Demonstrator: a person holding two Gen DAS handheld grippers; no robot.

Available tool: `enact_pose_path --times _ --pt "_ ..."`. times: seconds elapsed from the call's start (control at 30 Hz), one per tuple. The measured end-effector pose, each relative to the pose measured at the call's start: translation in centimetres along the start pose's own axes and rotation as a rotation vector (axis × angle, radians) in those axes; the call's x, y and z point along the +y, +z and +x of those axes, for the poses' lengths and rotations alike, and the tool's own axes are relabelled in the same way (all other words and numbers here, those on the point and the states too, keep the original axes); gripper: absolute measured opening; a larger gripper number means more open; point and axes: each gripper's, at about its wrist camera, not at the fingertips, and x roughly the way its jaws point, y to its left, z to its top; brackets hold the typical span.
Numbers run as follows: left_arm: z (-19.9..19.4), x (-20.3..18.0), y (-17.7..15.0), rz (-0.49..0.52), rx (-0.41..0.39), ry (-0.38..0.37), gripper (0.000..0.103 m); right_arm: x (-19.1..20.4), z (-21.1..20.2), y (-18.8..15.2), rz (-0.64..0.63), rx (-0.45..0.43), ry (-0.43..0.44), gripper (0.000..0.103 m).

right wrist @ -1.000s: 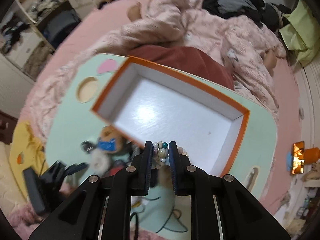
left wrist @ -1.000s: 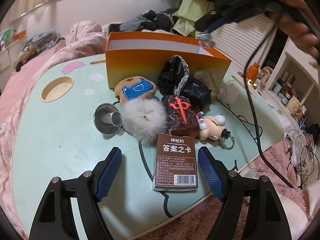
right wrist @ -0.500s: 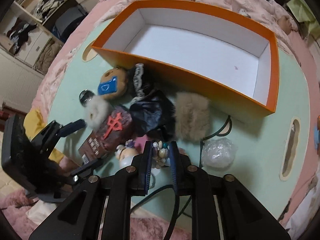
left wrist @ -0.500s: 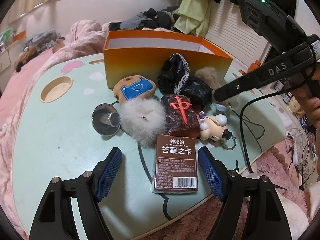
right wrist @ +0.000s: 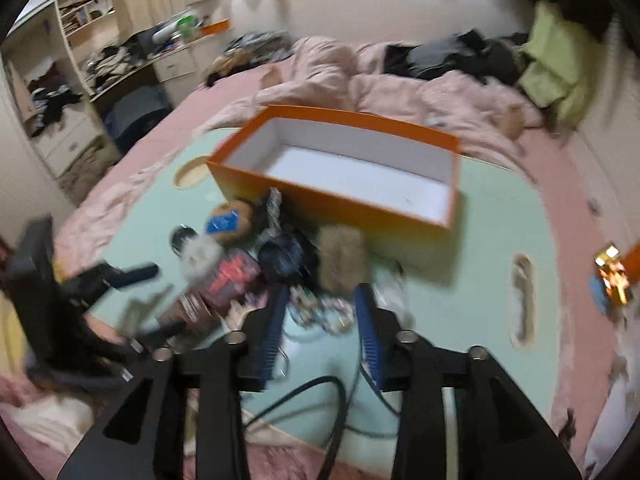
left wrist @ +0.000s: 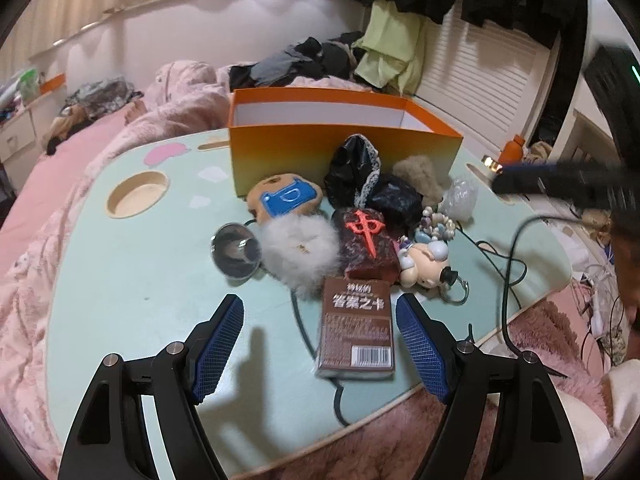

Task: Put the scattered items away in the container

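An empty orange box stands at the back of the green table; it also shows in the right wrist view. In front of it lies a pile: a brown card box, a white fluffy ball, a dark red pouch, a bead bracelet, a mouse keyring, black bags. My left gripper is open, its fingers either side of the card box. My right gripper is open above the bead bracelet, blurred. It shows blurred at the right of the left view.
A metal cup lies left of the pile. A cookie-shaped plush, a tan fluffy ball and a clear bag lie near the box. A black cable crosses the table's right. Pink bedding surrounds the table.
My right gripper carried the bead bracelet from above the box down to the pile, then opened and let it go. The bracelet now lies on the table. The left gripper barely moved.
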Motion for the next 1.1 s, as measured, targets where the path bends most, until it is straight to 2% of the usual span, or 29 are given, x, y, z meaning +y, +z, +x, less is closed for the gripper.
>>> enact_pose_path --times 0.1,0.17,0.27,0.4,0.43,0.47,0.5,0.57,0.63,0.7,0.73,0.77,0.8,1.1 --pt "-0.7 -0.4 -0.4 0.015 0.001 0.002 0.079 -0.5 0.1 -3.1 0.078 -0.024 -0.004 0.045" --pt "-0.5 -0.7 -0.9 0.027 0.018 0.011 0.08 -0.3 0.4 -5.2 0.096 -0.034 -0.065 0.045" --pt "0.1 -0.1 -1.5 -0.003 0.042 0.029 0.082 0.7 0.7 -6.9 0.017 -0.05 -0.18 0.045" --pt "0.5 1.7 -1.7 -0.095 0.054 0.002 0.086 1.5 2.4 -7.6 -0.014 -0.037 -0.207 0.047" --pt "0.8 1.9 -1.7 -0.105 0.063 0.002 0.092 1.5 3.0 -7.8 -0.012 -0.027 -0.209 0.049" --pt "1.0 2.1 -1.7 -0.108 0.066 0.007 0.097 1.7 3.2 -8.1 -0.014 -0.046 -0.215 0.059" --pt "1.1 2.1 -1.7 -0.105 0.069 0.016 0.1 2.1 3.4 -8.3 -0.032 -0.075 -0.243 0.075" --pt "1.4 2.0 -1.7 -0.092 0.079 0.016 0.103 2.6 3.6 -8.5 -0.073 -0.114 -0.287 0.085" --pt "1.8 1.5 -1.6 -0.063 0.092 0.034 0.103 2.5 3.5 -8.5 -0.082 -0.12 -0.279 0.085" --pt "2.6 0.3 -1.8 0.027 0.11 0.129 0.103 1.6 3.6 -8.6 -0.041 -0.121 -0.229 0.087" --pt "2.6 0.1 -1.8 0.042 0.1 0.128 0.103 1.0 3.7 -8.7 -0.007 -0.118 -0.192 0.089" --pt "2.5 0.1 -1.7 0.042 0.105 0.117 0.103 0.2 3.8 -8.7 0.021 -0.112 -0.167 0.097" --pt "2.3 0.2 -1.6 0.04 0.108 0.117 0.103 0.0 4.1 -8.7 0.02 -0.113 -0.183 0.103" --pt "1.9 0.6 -1.4 0.041 0.108 0.112 0.103 -0.1 4.2 -9.2 0.01 -0.147 -0.17 0.103"
